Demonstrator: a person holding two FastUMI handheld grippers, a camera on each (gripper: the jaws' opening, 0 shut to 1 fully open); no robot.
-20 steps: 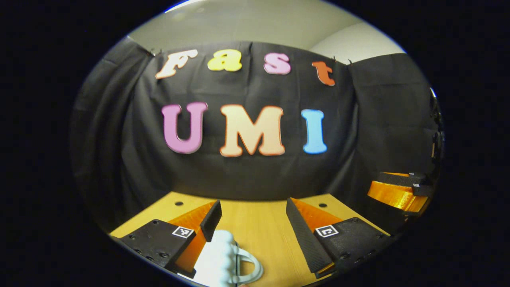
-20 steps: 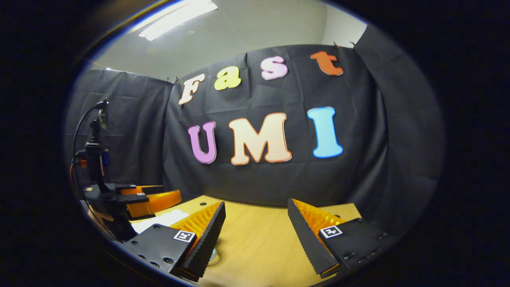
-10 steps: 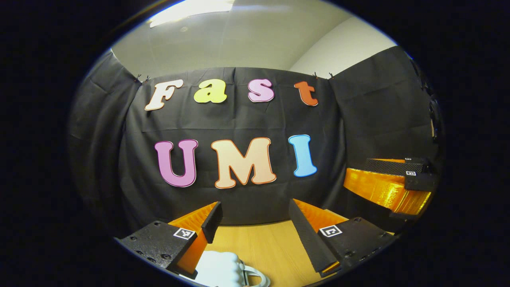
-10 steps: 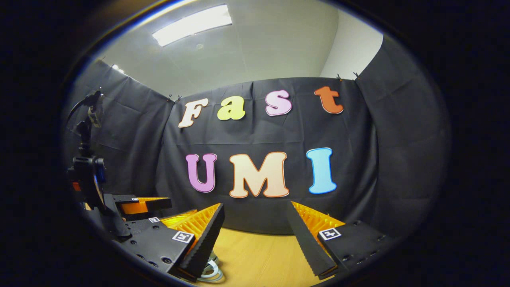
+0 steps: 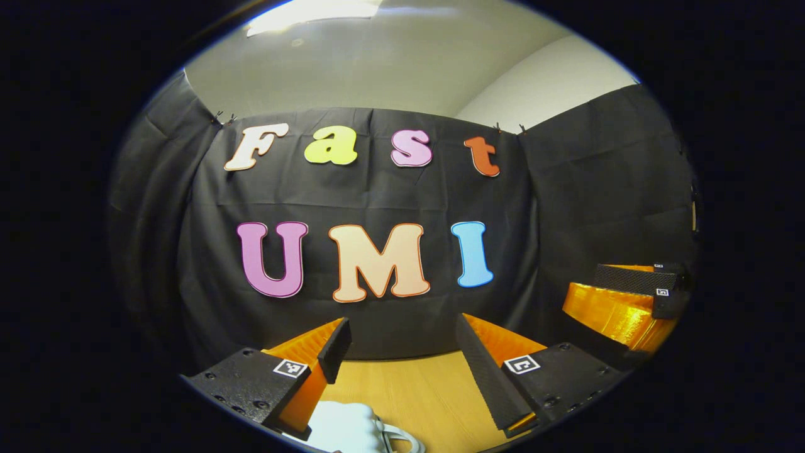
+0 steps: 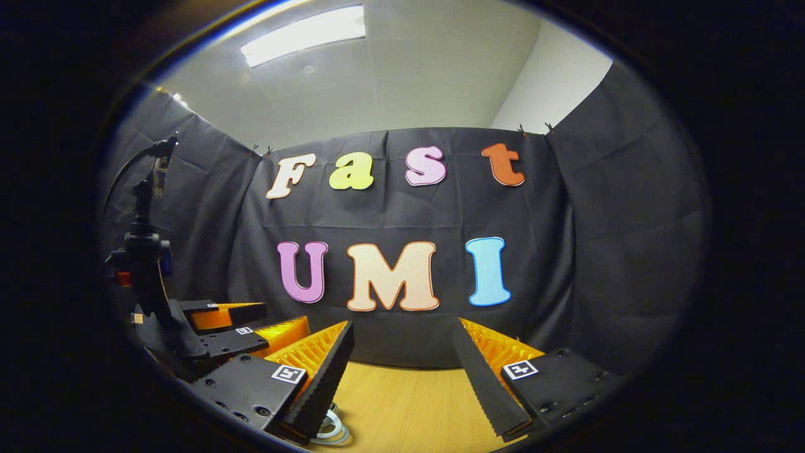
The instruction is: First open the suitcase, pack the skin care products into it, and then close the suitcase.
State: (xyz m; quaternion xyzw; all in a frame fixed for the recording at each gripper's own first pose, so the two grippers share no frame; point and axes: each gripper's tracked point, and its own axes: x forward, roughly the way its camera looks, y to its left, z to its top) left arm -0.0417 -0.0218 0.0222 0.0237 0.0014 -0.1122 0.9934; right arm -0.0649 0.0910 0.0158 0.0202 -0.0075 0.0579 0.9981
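Booth wall (image 5: 377, 195): black cloth is seen across the middle of both views, hung by clips at its top edge, with folds at the left and right sides.
Ceiling (image 6: 390, 82): a pale ceiling is seen above the cloth; a lit strip lamp (image 6: 305, 34) is seen in the upper left of the right gripper view.
Table (image 5: 415, 393): a light wooden top is seen at the bottom centre of both views, between each gripper's fingers.
Camera mount (image 6: 143, 251): a dark stand with a cable is seen at the left edge of the right gripper view, rising above the left gripper.
Left gripper (image 5: 402, 352): its fingers are spread wide apart and nothing is held between them; in the right gripper view it is seen at the lower left (image 6: 233, 324), just beside the right gripper's left finger.
Right gripper (image 6: 402, 355): its fingers are spread wide apart with bare table between them; in the left gripper view it is seen at the right edge (image 5: 629, 296), well apart from the left gripper's fingers.
White item (image 5: 346, 428): a ribbed white object, possibly part of the suitcase, is seen at the bottom edge of the left gripper view, just below the left finger's tip and not between the fingers.
Pale ring (image 6: 330, 428): a small looped piece is seen at the bottom of the right gripper view, partly hidden under the left finger; what it belongs to cannot be told.
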